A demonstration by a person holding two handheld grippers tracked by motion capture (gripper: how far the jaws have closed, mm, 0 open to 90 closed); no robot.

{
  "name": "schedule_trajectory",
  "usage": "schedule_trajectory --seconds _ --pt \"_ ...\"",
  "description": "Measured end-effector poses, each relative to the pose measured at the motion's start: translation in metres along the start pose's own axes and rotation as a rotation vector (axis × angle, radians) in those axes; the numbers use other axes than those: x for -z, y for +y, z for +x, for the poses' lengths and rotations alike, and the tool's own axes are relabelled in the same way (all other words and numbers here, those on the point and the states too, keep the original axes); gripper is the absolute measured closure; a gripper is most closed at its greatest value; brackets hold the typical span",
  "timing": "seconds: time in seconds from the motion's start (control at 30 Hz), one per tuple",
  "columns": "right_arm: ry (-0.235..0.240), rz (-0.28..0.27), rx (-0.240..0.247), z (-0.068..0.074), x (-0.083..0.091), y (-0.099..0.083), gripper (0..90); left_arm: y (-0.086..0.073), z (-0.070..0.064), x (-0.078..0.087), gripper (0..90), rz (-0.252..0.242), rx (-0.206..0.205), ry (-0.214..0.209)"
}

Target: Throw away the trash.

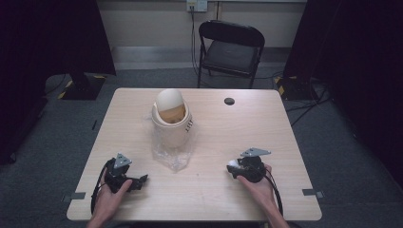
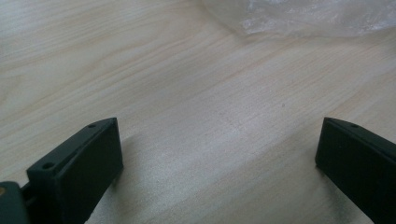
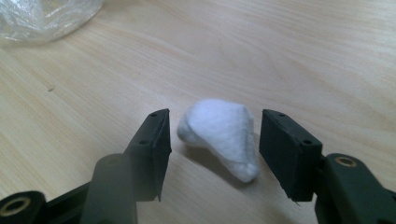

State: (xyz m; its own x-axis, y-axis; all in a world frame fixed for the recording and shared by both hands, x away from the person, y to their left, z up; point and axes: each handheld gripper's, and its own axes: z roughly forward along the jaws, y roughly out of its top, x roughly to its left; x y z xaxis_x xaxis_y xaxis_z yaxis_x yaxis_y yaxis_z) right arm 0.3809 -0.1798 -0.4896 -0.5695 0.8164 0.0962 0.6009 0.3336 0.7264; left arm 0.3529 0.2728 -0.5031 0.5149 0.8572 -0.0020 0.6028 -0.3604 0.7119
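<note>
A cream bin (image 1: pixel 171 124) with a domed swing lid stands mid-table, and a clear plastic bag (image 1: pixel 174 154) spills out from under it toward the near side. A white wad of tissue (image 3: pixel 221 135) lies on the wood between the jaws of my right gripper (image 3: pixel 214 140), which stand open on either side of it without touching. In the high view that wad (image 1: pixel 233 164) shows at the right gripper (image 1: pixel 236 170), near the table's front right. My left gripper (image 2: pixel 219 149) is open wide over bare wood, low at the front left (image 1: pixel 139 180), with the bag's edge (image 2: pixel 299 18) ahead.
The light wooden table (image 1: pixel 214 199) has a dark cable hole (image 1: pixel 229 101) at the back right. A black folding chair (image 1: pixel 231 50) stands behind the table. Dark curtains flank the room and cables lie on the grey floor.
</note>
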Motion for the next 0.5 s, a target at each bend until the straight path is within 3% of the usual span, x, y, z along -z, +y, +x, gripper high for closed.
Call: schedule_trajectory --seconds 0.23,0.5 --pt "0.006 0.004 -0.001 0.0003 -0.0025 -0.0006 53.4 0.0 0.0 0.0 0.0 0.0 0.0 0.0" --pt "0.018 -0.001 -0.016 -0.0012 -0.0008 -0.0014 56.4 0.0 0.0 0.0 0.0 0.0 0.0 0.0"
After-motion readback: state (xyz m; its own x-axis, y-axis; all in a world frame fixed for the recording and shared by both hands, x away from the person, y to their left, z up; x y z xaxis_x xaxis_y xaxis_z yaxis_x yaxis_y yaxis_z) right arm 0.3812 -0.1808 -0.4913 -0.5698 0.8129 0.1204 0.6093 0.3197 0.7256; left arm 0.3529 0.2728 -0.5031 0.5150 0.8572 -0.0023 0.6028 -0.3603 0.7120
